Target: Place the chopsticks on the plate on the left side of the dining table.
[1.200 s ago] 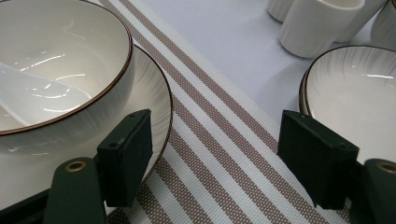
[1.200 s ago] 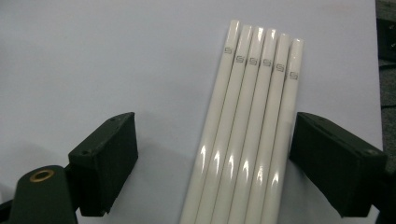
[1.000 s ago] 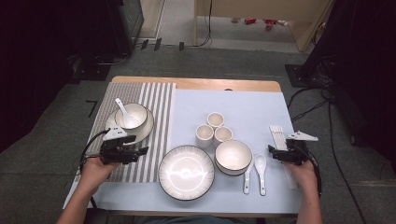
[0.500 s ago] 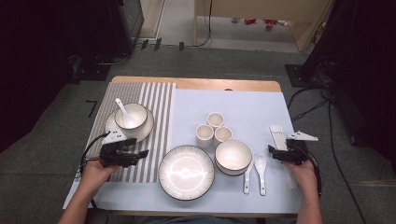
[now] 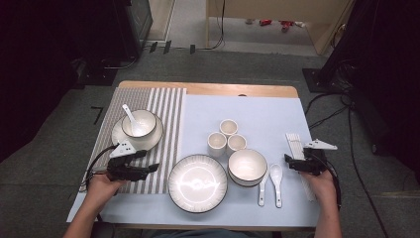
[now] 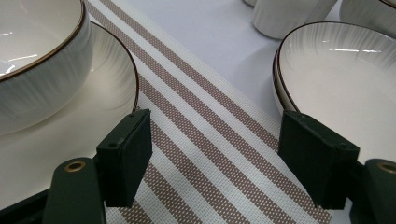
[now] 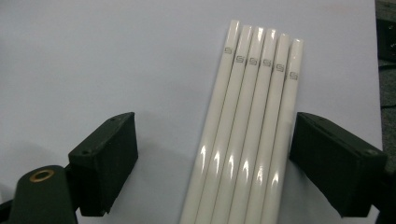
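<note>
My left gripper (image 5: 147, 160) (image 6: 215, 140) hovers open over the striped mat (image 5: 166, 106) (image 6: 210, 121). It sits between the saucer (image 5: 118, 136) (image 6: 84, 112) that carries a bowl with a spoon (image 5: 140, 124) and the large plate (image 5: 197, 182) (image 6: 345, 70). Nothing is between its jaws. My right gripper (image 5: 288, 161) (image 7: 215, 144) is open at the table's right side. Several white chopsticks (image 5: 295, 144) (image 7: 254, 107) lie side by side between its jaws, close to the right jaw and well apart from the left one.
On the pale mat (image 5: 257, 111) stand three small cups (image 5: 228, 128), a white bowl (image 5: 246, 166) and two spoons (image 5: 276, 178). The wooden table edge (image 5: 208, 89) runs along the far side. Dark floor and cables surround the table.
My left gripper has drawn back a little toward the near edge, away from the saucer. The right gripper has kept still.
</note>
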Available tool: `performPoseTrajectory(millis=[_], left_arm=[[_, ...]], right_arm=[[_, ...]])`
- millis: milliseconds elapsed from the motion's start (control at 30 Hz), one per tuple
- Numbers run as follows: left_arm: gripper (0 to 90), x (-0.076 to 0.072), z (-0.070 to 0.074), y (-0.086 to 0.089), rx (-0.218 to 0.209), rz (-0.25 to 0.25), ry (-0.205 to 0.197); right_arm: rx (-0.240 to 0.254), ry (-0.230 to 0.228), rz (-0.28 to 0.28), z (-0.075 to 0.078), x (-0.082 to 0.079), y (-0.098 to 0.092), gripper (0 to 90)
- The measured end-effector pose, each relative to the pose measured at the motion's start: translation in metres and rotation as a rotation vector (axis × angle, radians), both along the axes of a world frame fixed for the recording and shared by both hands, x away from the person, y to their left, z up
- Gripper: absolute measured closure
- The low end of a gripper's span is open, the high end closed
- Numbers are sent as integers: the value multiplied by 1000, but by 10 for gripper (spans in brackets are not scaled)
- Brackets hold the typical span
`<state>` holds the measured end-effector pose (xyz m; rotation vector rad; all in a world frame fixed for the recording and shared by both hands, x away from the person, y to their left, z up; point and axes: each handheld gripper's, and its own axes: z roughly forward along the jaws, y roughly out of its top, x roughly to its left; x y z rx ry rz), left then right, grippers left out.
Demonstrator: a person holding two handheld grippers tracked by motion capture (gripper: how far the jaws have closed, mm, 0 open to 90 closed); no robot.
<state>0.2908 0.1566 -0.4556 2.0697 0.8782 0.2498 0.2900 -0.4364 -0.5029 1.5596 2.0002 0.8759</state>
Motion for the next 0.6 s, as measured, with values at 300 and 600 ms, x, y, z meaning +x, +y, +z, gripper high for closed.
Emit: performPoseTrajectory(millis=[300,600], left_arm=[[266,-1,-4,-3,5,-3,8],[266,-6,-11,-7,1,-14,20]], right_arm=[[0,0,0,0,0,0,145],[0,0,-1,0,0,0,145]])
